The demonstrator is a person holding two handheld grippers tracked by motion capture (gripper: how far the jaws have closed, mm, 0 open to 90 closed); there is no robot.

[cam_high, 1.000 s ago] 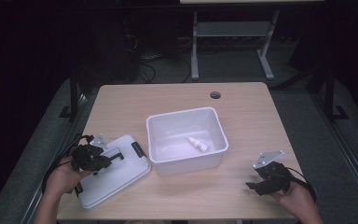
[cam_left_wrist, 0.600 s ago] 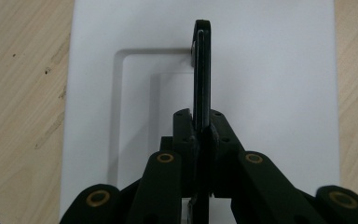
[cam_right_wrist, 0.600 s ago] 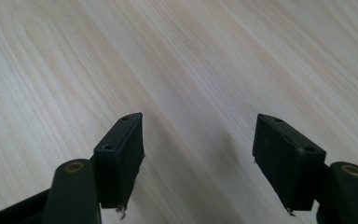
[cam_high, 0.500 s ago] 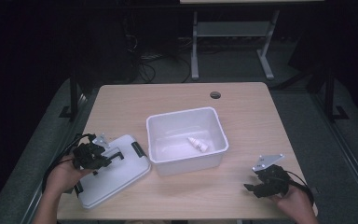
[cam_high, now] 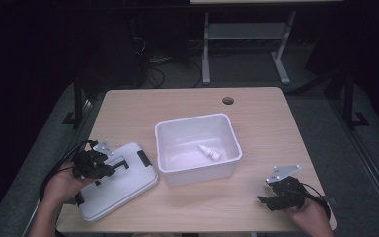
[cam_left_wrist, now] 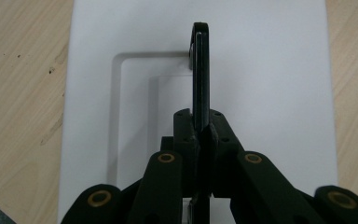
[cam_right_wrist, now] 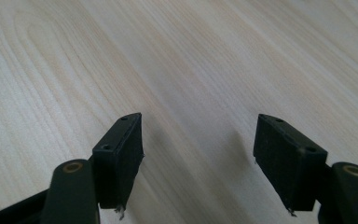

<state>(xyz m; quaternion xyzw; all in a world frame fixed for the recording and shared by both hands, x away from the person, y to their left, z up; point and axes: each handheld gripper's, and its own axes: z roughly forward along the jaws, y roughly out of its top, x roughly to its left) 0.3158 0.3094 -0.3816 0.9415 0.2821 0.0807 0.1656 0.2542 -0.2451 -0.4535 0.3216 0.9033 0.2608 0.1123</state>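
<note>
Gripping the lid's (cam_high: 116, 185) black handle (cam_left_wrist: 200, 74) with our left tongs (cam_high: 109, 165) clenched on it, we have the open bin (cam_high: 197, 170) just to their right, while our right tongs (cam_high: 264, 198), released, hover well beyond it.

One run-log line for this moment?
left gripper: shut on lid handle | lid: flat on table | right gripper: open, empty | bin: uncovered
</note>
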